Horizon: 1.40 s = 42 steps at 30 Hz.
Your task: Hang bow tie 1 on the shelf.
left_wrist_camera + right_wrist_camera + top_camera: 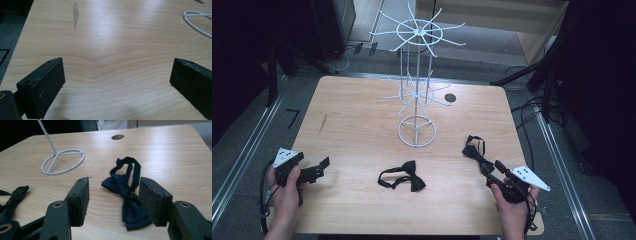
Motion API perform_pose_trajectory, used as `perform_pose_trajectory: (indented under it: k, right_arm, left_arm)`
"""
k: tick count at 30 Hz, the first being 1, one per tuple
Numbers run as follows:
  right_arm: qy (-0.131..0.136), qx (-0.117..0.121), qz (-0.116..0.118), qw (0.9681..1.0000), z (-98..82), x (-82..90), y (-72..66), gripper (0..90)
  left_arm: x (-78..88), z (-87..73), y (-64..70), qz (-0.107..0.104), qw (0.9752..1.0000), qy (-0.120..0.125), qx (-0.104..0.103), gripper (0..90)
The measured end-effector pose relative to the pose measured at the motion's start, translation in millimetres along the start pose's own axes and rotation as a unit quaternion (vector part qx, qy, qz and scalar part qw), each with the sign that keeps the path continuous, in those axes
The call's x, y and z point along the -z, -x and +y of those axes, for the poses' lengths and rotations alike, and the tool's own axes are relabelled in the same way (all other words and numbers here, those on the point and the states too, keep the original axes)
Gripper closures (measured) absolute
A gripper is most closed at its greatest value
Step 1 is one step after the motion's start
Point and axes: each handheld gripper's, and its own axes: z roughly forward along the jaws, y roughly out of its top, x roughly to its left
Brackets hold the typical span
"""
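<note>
Jaws of the right gripper [113,200] stand apart with a navy bow tie [126,195] lying between them on the table [162,152], unpinched. The high view puts that tie [475,150] at lower right, a black bow tie [403,177] at lower centre and a white wire rack [417,75] above. The left gripper [117,82] gapes wide over bare wood.

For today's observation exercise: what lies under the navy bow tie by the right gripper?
Bare wooden table. The navy bow tie lies flat on it between the right gripper's open jaws, pads not touching. The patch of wood directly beneath the tie is covered.
</note>
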Motion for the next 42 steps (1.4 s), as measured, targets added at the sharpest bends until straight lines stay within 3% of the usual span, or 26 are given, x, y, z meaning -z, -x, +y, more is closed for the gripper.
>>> perform_pose_trajectory:
  k: [7,29,37,42]
  right_arm:
    - [0.002,-0.018,0.019,0.9997,8.2,-5.5,-17.4,43.0]
    - [-0.006,0.01,0.056,0.9984,15.8,-26.7,-55.4,42.7]
    - [-0.023,0.052,0.077,0.9954,15.3,-37.5,-83.5,42.1]
    - [-0.033,0.066,0.089,0.9933,13.1,-43.7,-96.2,42.0]
  left_arm:
    - [0.0,0.0,0.1,0.0,1.0,0.0,-0.001,0.2]
    - [0.2,0.0,-0.2,-0.001,1.0,0.001,0.0,0.2]
    - [0.1,-0.2,-0.5,-0.001,1.0,0.002,0.001,0.2]
    - [0.3,-0.2,-0.7,-0.002,1.0,0.002,0.003,0.2]
